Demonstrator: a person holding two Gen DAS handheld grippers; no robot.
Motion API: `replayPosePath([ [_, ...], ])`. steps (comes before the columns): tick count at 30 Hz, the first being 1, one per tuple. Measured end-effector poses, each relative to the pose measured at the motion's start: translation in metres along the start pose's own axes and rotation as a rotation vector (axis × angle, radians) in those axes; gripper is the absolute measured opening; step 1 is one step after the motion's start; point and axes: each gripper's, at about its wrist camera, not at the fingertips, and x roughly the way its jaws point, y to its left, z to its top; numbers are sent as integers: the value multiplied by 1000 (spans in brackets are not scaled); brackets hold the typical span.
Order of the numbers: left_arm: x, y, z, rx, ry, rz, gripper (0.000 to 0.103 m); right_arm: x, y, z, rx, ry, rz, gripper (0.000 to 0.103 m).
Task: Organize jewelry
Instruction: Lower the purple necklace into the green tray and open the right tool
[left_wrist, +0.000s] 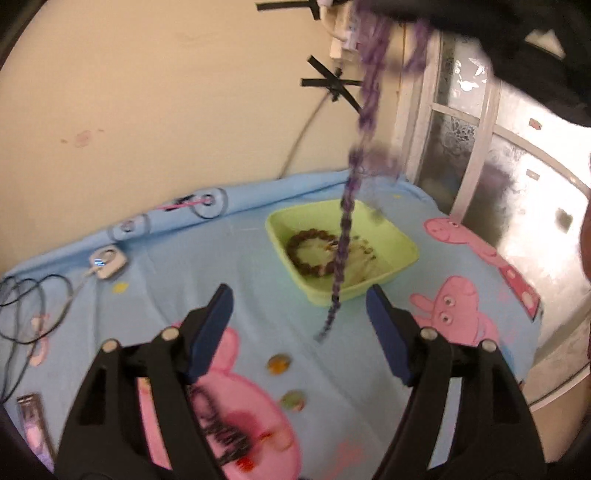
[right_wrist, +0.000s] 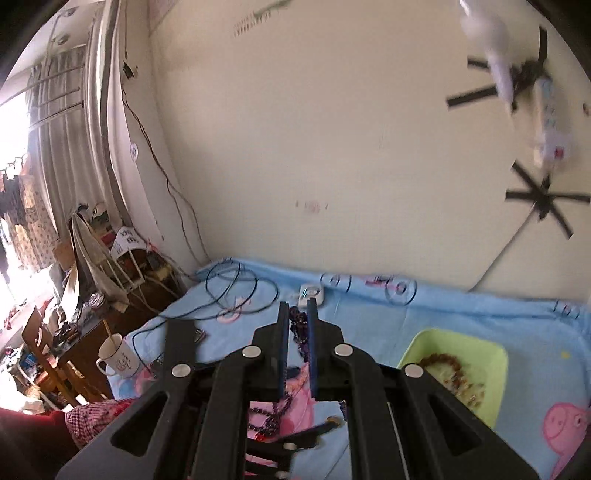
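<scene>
A long purple bead necklace (left_wrist: 364, 122) hangs from the top right of the left wrist view, its lower end dangling over the near edge of a light green tray (left_wrist: 397, 236). The tray holds a brown bead bracelet (left_wrist: 295, 245) and other small jewelry. My right gripper (right_wrist: 297, 314) is shut on the purple necklace (right_wrist: 300, 328), which trails down between its fingers. The tray (right_wrist: 495, 365) with the brown bracelet (right_wrist: 443, 360) lies at the lower right of the right wrist view. My left gripper (left_wrist: 299, 299) is open and empty, low over the blue cartoon-print cloth (left_wrist: 207, 266).
Two small round pieces (left_wrist: 279, 363) and a dark beaded item (left_wrist: 225, 435) lie on the cloth near the left gripper. A white charger (left_wrist: 108, 262) with black cables and nail clippers (left_wrist: 31, 417) sit left. Wall behind, window right. A mug (right_wrist: 116, 356) stands on a cluttered side table.
</scene>
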Motion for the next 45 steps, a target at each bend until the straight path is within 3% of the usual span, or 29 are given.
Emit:
replayPosePath([
  [2,9,-6,9,14,20,-41,27,-11,-2,9,-8,-27,-19,0],
  [4,15,-6,22,5,43,-98,6,-21,-7,16,-8,-48,-38,0],
  [12,0,-3,85,-14,-16,-121,6,-49,-34,36,25,-128,-86,0],
  [17,14,-2,108,-39,-5,-128,6,-50,-63,31,76,-139,-107,0],
  [31,122,-23,76,-84,212,-198,6,38,-186,-72,336,100,-187,0],
  [34,138,-27,70,-77,247,-176,6,56,-203,-86,370,130,-203,0],
  [36,147,-25,67,-90,287,-135,13,67,-211,-90,357,123,-245,0],
  [37,149,-22,66,-104,301,-119,17,70,-213,-91,352,118,-261,15],
  [39,146,-12,64,-133,303,-106,17,70,-214,-91,345,88,-285,34],
  [45,79,18,57,-143,193,-77,17,53,-198,-87,322,39,-235,34],
])
